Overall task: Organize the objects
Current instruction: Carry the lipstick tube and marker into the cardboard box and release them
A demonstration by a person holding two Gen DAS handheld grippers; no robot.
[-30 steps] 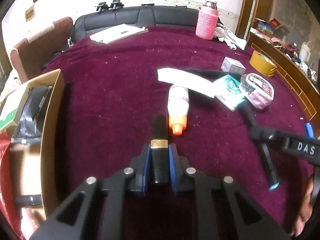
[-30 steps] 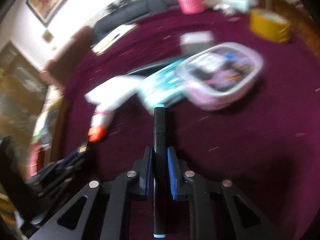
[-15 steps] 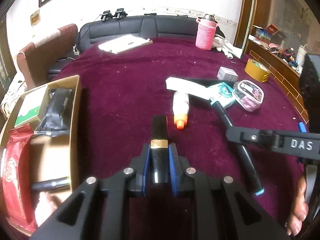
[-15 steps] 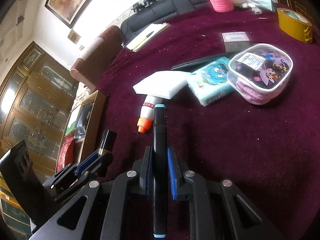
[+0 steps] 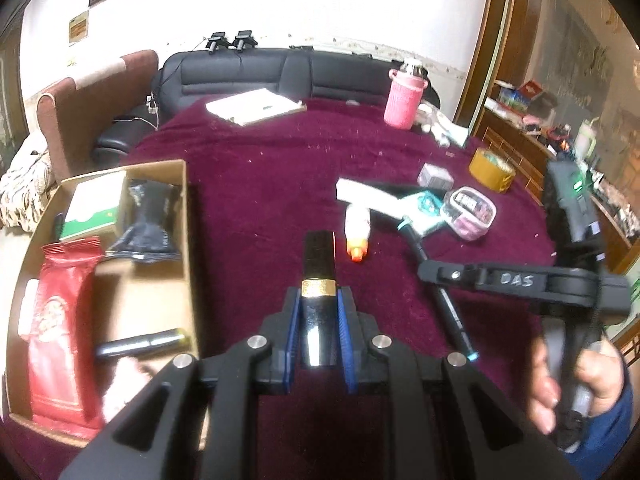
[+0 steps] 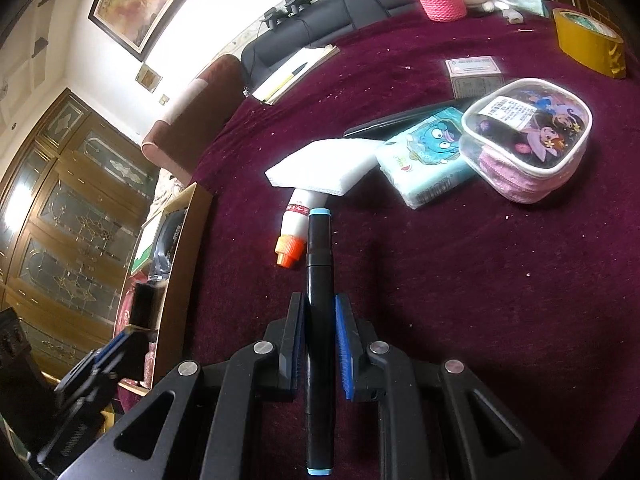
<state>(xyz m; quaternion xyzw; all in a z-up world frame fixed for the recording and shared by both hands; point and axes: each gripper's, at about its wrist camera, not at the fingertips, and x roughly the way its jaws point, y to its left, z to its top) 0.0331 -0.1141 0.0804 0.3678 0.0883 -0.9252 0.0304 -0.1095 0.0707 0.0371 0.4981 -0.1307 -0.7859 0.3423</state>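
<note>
Midway, we judge. Our left gripper (image 5: 318, 312) clamps a black gold-banded tube (image 5: 318, 276); right gripper (image 6: 320, 328) clamps a black teal-capped marker (image 6: 319, 280). Brown cardboard box (image 5: 182, 216) partly filled; white orange-capped bottle (image 6: 294, 228) and a clear cartoon-printed pouch (image 6: 528, 140) remain on the maroon tablecloth (image 6: 480, 280).

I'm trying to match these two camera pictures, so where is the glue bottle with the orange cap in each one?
Left wrist view: the glue bottle lies just right of centre, beyond the black tube held in the left claw.
Right wrist view: the glue bottle lies left of centre, beside the marker's tip.
Shared landmark: the white sponge covering the bottle's far end.
</note>
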